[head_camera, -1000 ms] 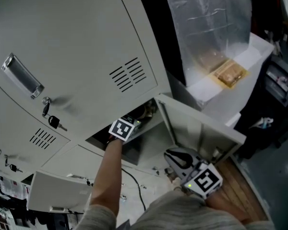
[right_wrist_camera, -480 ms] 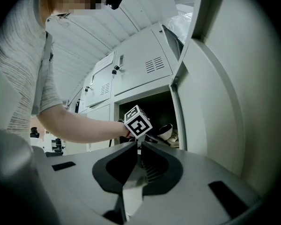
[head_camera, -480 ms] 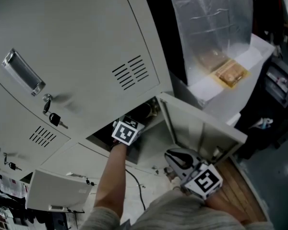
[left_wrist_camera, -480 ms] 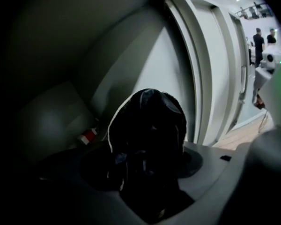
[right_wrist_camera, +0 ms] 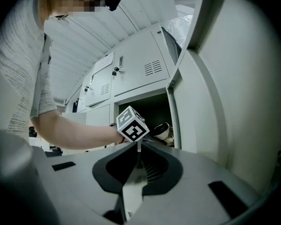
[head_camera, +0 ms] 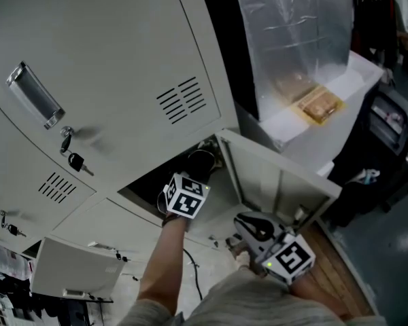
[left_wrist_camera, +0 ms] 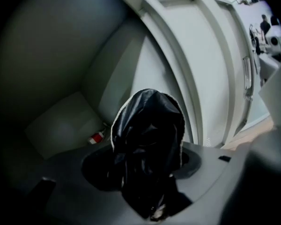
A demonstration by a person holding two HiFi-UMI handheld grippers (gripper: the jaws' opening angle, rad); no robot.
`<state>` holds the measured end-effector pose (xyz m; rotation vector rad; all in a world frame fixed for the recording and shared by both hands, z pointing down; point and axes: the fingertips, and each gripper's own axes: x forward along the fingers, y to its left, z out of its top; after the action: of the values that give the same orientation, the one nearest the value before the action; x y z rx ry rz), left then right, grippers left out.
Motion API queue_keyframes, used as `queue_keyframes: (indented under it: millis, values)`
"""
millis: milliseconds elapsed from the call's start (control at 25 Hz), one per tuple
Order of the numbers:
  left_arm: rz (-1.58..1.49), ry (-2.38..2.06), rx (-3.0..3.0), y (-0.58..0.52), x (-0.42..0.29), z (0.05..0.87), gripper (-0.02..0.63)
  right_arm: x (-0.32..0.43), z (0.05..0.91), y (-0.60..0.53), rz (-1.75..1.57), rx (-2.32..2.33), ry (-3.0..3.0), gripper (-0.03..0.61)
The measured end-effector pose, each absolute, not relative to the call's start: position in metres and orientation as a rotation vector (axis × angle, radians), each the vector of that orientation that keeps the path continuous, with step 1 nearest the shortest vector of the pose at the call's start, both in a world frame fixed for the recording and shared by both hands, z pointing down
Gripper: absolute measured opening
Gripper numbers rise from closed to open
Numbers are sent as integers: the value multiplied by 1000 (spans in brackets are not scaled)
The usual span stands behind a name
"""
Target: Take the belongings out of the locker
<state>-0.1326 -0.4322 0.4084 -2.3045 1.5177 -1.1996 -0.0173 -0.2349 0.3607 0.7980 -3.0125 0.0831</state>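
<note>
Your left gripper [head_camera: 196,175] is in the open grey metal locker [head_camera: 272,178]. Its fingers have just been closing and now clamp the glossy black bundle with a pale edge [left_wrist_camera: 147,125], which is not yet out. A small red-and-white item [left_wrist_camera: 97,137] lies behind it. Your right gripper [right_wrist_camera: 139,154] waits outside with its fingers pressed together, empty.

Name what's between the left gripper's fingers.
A black, white-edged item, shown in the left gripper view; the fingers of the left gripper have just been closing on it.
</note>
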Motion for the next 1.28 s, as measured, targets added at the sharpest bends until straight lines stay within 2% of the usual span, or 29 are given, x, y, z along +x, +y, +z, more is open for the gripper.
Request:
queue_keyframes:
  millis: [320,1280]
  values:
    - [-1016,1632,-2201,-413,-130,393,261,-10,364,-229,94,787,-3007,5]
    - [-575,1781,-2374,-334,-114,366,261,-8,362,-229,74,739,-3014,5]
